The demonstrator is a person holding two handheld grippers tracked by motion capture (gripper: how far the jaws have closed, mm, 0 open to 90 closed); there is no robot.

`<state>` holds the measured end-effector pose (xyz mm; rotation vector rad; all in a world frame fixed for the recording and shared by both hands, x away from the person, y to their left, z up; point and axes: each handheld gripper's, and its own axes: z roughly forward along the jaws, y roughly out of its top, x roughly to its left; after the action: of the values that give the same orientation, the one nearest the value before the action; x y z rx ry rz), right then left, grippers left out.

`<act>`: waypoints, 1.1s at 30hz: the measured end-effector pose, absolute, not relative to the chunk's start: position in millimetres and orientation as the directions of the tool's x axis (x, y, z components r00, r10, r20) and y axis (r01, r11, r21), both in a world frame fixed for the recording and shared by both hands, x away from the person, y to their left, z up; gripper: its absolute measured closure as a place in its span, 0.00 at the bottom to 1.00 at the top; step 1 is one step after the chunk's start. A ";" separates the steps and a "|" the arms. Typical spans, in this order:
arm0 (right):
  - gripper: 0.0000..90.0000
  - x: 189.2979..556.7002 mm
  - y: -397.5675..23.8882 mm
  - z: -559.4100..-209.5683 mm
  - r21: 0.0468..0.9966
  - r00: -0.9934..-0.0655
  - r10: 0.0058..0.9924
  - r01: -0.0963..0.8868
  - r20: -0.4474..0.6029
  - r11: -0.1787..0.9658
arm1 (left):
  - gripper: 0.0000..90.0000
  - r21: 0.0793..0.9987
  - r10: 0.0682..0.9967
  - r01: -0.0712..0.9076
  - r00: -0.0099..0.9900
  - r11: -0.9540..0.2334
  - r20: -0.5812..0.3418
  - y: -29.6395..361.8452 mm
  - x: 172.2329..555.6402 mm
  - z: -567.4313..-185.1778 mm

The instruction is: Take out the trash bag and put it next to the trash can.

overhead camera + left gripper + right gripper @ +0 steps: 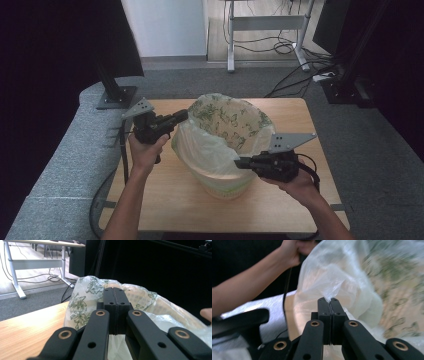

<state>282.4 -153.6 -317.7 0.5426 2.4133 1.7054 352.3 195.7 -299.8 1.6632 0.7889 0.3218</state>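
Observation:
A clear plastic bag printed with green flowers lines a pale round bin that stands on the wooden table. My left gripper is at the bag's far left rim, its jaws pressed together on the film there. In the left gripper view the jaws meet in front of the flowered bag. My right gripper is at the near right side of the bag. There its jaws are shut on a pinch of film, and the bag rises from between them.
The bin takes up the middle of the table. A grey padded surface lies to the left with a black stand base on it. Desk legs and floor cables are beyond the table. A forearm crosses the right gripper view.

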 end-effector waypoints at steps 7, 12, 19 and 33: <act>0.99 297.2 -154.7 -287.8 0.959 -0.894 0.436 0.206 0.102 0.197 | 1.00 0.945 0.645 0.321 0.734 -0.057 -0.210 196.9 352.7 -300.2; 0.99 308.3 -152.1 -273.8 0.969 -0.885 0.453 0.193 0.106 0.151 | 1.00 0.946 0.646 0.319 0.734 -0.055 -0.210 197.7 353.8 -299.8; 0.99 323.4 -149.4 -264.1 0.973 -0.867 0.489 0.185 0.097 0.136 | 1.00 0.946 0.645 0.319 0.734 -0.051 -0.212 198.2 356.0 -298.8; 0.46 315.1 -190.6 -291.9 0.974 -0.888 0.459 0.124 0.023 0.190 | 1.00 0.943 0.642 0.329 0.732 -0.039 -0.228 198.9 357.9 -304.9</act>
<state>315.1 -190.6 -291.9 0.5547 2.1950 1.7551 357.9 198.9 -304.9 1.6422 0.7927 0.3006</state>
